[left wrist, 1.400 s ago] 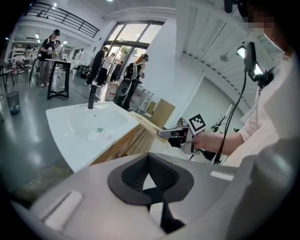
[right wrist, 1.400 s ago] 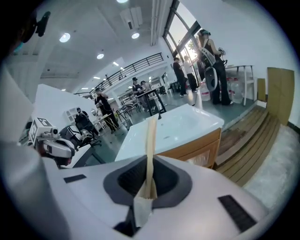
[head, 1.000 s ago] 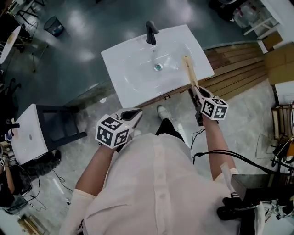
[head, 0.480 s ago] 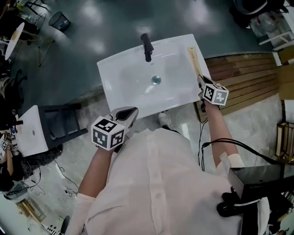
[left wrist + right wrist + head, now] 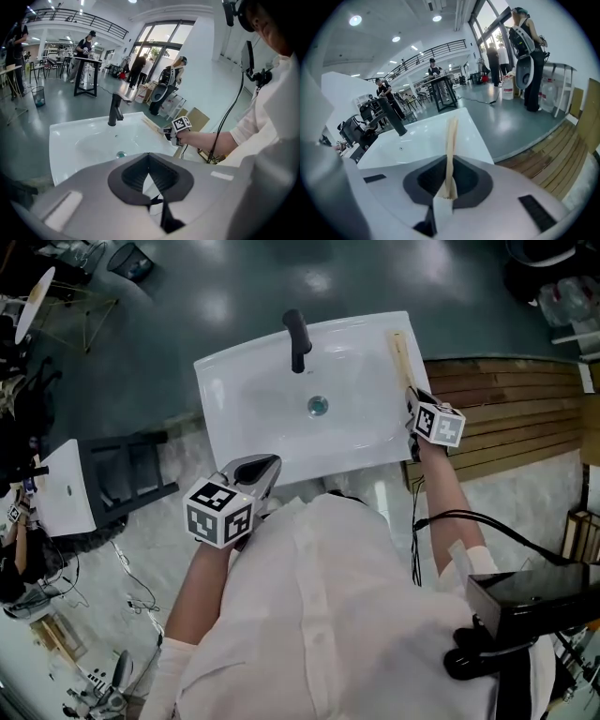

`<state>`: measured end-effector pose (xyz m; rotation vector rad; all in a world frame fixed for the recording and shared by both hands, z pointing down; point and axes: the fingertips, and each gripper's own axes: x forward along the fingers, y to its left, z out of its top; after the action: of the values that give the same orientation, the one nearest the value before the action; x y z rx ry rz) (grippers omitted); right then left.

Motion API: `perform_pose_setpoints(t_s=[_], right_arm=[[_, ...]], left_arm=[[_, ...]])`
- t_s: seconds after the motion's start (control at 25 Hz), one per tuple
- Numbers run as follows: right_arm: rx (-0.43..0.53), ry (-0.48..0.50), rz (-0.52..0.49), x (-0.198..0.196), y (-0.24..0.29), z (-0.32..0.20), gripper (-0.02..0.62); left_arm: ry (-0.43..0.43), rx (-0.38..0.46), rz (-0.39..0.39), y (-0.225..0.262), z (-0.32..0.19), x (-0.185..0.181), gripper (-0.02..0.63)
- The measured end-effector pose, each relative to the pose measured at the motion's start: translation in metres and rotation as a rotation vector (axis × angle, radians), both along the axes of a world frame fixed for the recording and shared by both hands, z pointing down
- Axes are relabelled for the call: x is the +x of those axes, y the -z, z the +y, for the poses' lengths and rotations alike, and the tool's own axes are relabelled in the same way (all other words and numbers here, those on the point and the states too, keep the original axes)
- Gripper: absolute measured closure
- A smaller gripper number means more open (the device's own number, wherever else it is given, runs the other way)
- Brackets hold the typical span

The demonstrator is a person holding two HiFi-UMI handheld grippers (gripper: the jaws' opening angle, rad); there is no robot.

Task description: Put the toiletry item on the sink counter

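The toiletry item [image 5: 400,356] is a long pale wooden stick, a toothbrush by its shape. My right gripper [image 5: 411,397] is shut on its near end and holds it lengthwise over the right rim of the white sink counter [image 5: 246,444]. In the right gripper view the stick [image 5: 451,137] runs forward from the jaws of that gripper [image 5: 445,189] towards the counter's far corner. Whether it touches the rim I cannot tell. My left gripper [image 5: 267,466] hangs shut and empty just short of the counter's front edge, its jaws [image 5: 153,176] meeting at the tips.
A black faucet [image 5: 297,337] stands at the back of the basin, with the drain [image 5: 318,406] in the middle. Wooden planks [image 5: 511,409] lie right of the sink. A black chair [image 5: 131,486] and a small white table [image 5: 66,500] stand at the left. Several people stand far behind.
My right gripper has carried the stick forward and to the right, from above the basin's right side to along the counter's right rim. The left gripper has hardly moved.
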<state>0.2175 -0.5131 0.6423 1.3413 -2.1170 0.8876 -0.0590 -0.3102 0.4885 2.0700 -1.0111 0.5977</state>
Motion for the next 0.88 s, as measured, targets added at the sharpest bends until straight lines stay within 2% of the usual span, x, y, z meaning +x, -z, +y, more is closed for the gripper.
perform_pose_setpoints(t_s=[0.44, 0.6, 0.88], right_arm=[[0.039, 0.013, 0.000, -0.003, 0.002, -0.014, 0.560], [0.039, 0.025, -0.010, -0.008, -0.001, -0.017, 0.494], [0.045, 0.037, -0.008, -0.006, 0.002, -0.014, 0.440]], left_arm=[[0.027, -0.012, -0.018, -0.002, -0.011, 0.007, 0.600], [0.033, -0.018, -0.020, -0.004, -0.008, 0.010, 0.600], [0.040, -0.023, -0.022, -0.005, 0.000, 0.017, 0.600]])
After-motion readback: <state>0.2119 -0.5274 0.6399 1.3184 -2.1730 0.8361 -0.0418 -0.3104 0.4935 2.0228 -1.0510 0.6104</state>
